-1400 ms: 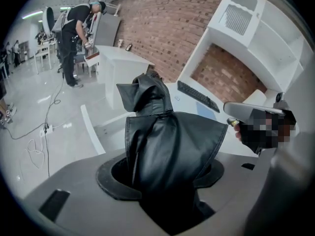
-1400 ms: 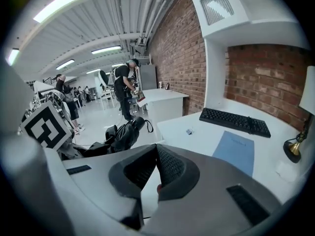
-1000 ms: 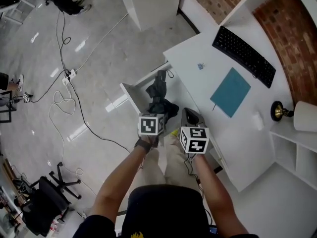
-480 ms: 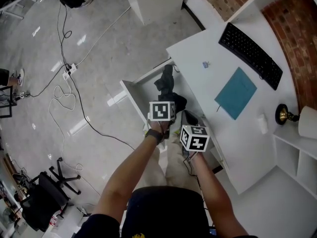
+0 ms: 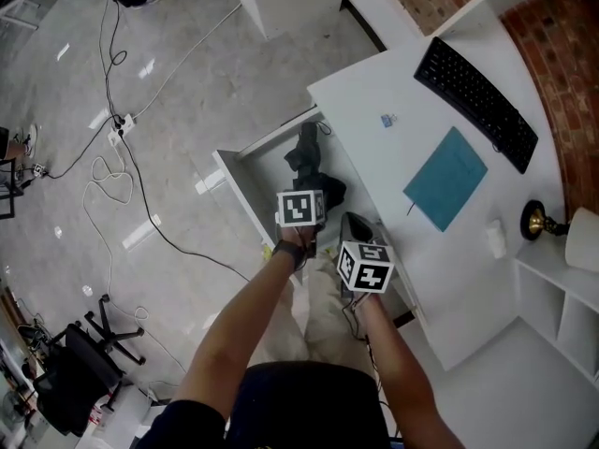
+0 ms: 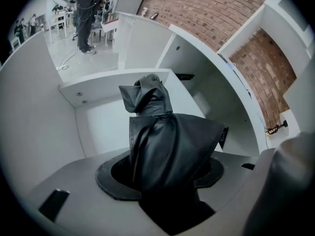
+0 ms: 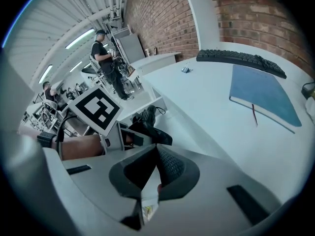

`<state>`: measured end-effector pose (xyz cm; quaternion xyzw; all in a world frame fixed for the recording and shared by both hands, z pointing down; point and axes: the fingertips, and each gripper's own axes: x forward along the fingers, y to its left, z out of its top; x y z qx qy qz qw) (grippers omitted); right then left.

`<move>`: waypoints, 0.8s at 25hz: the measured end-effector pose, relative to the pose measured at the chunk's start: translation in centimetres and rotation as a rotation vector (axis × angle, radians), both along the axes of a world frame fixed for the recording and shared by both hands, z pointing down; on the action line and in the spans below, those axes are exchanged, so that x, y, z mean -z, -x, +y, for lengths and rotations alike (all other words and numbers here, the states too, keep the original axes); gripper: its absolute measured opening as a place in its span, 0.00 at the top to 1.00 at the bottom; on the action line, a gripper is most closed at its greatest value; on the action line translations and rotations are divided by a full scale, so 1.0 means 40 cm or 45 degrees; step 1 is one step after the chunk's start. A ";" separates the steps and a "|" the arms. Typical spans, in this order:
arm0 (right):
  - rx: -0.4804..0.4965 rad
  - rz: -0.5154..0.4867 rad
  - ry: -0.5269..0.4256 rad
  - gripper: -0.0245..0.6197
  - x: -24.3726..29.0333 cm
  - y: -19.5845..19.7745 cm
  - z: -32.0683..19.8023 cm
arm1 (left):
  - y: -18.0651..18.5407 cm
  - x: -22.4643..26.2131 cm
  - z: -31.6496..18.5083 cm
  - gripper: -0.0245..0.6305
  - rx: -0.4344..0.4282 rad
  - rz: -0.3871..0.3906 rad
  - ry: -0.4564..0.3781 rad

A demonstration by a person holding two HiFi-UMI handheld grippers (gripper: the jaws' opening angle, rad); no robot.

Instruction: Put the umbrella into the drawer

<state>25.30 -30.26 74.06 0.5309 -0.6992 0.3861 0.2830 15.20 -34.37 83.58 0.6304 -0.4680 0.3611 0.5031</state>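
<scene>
A folded black umbrella [image 5: 309, 162] hangs tip-down inside the open white drawer [image 5: 240, 174] beside the desk. My left gripper [image 6: 165, 181] is shut on the umbrella's upper part, and its black fabric [image 6: 167, 141] fills the space between the jaws. The drawer's bare white floor [image 6: 98, 127] lies just beneath the umbrella. My right gripper [image 7: 156, 168] hovers to the right of the left one, over the desk's edge. Its pads meet and hold nothing. From there the umbrella [image 7: 147, 124] shows sticking out of the drawer.
The white desk [image 5: 393, 185] carries a black keyboard [image 5: 475, 92], a teal notebook [image 5: 447, 178] and a brass lamp base [image 5: 538, 221]. Cables [image 5: 122, 185] and a power strip [image 5: 117, 137] lie on the floor at left. An office chair [image 5: 84, 363] stands lower left. A person [image 6: 88, 14] stands far off.
Both grippers have sunk. The left one has carried the umbrella forward and down into the drawer. The right one stays beside it.
</scene>
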 end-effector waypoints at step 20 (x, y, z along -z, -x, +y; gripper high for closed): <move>-0.037 0.021 0.055 0.96 -0.103 -0.031 -0.004 | 0.000 -0.125 -0.007 0.55 0.047 0.012 0.072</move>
